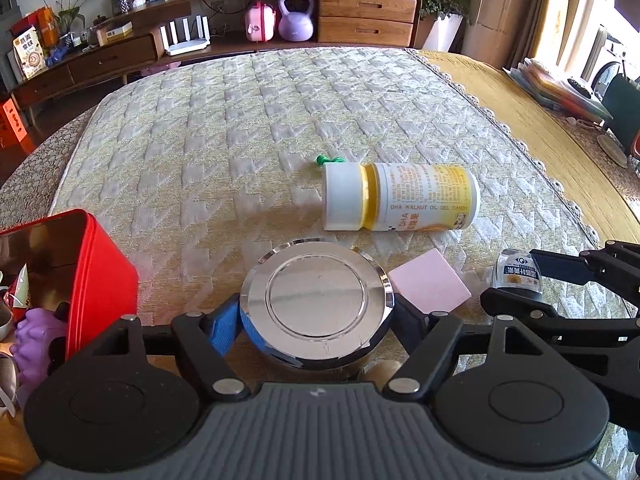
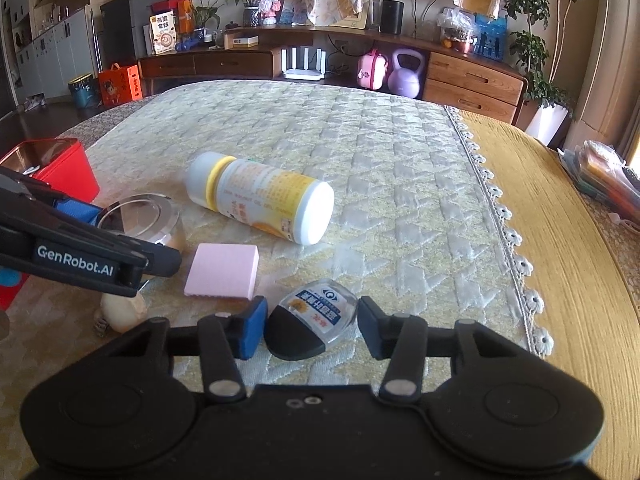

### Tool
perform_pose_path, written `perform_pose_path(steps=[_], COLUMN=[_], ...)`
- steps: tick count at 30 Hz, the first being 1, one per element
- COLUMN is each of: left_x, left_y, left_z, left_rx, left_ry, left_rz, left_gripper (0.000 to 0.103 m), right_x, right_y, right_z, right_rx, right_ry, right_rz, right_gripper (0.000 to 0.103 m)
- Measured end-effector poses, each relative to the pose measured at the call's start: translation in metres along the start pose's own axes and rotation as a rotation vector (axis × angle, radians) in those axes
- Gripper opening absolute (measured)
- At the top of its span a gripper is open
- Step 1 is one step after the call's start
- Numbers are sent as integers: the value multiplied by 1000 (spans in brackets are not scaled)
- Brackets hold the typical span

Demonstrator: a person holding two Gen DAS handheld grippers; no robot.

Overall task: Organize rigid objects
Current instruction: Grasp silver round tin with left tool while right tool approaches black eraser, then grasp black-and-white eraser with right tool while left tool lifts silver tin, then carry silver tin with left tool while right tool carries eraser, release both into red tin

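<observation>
My left gripper (image 1: 316,316) is shut on a round jar with a shiny metal lid (image 1: 316,296); the jar also shows in the right wrist view (image 2: 140,216). My right gripper (image 2: 312,330) is open, its fingers on either side of a small clear bottle with a black cap (image 2: 310,322) that lies on the quilted cloth; the bottle also shows in the left wrist view (image 1: 518,274). A white and yellow bottle (image 1: 400,196) (image 2: 260,196) lies on its side farther out. A pink block (image 1: 430,286) (image 2: 222,270) lies between the grippers.
A red tin box (image 1: 80,272) (image 2: 60,164) with items inside stands at the left. A green pushpin (image 1: 328,159) lies behind the big bottle. A pale shell-like object (image 2: 120,308) lies under the left gripper. A wooden sideboard (image 2: 472,84) stands beyond the table.
</observation>
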State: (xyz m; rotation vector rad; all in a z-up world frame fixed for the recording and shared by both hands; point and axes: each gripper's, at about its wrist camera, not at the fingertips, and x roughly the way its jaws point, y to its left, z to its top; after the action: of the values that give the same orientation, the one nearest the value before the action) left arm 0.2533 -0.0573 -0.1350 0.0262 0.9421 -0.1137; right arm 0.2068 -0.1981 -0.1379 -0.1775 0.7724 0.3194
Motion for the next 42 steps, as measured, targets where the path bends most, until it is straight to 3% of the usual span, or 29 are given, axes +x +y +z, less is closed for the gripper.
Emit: perform_pose_path(steps=[18, 28, 42], left_x=[-70, -113, -160], left_y=[12, 35, 96], left_z=[-2, -13, -27], left_rx=[-19, -40, -83], left_ry=[-63, -76, -123], left_rz=[-25, -15, 28], left_gripper=[77, 77, 77], right_x=[-70, -108, -125], right_y=[26, 63, 137], right_z=[21, 35, 49], right_rx=[-5, -39, -123], right_ry=[-84, -130, -158], right_rz=[60, 96, 168], right_gripper=[49, 49, 49])
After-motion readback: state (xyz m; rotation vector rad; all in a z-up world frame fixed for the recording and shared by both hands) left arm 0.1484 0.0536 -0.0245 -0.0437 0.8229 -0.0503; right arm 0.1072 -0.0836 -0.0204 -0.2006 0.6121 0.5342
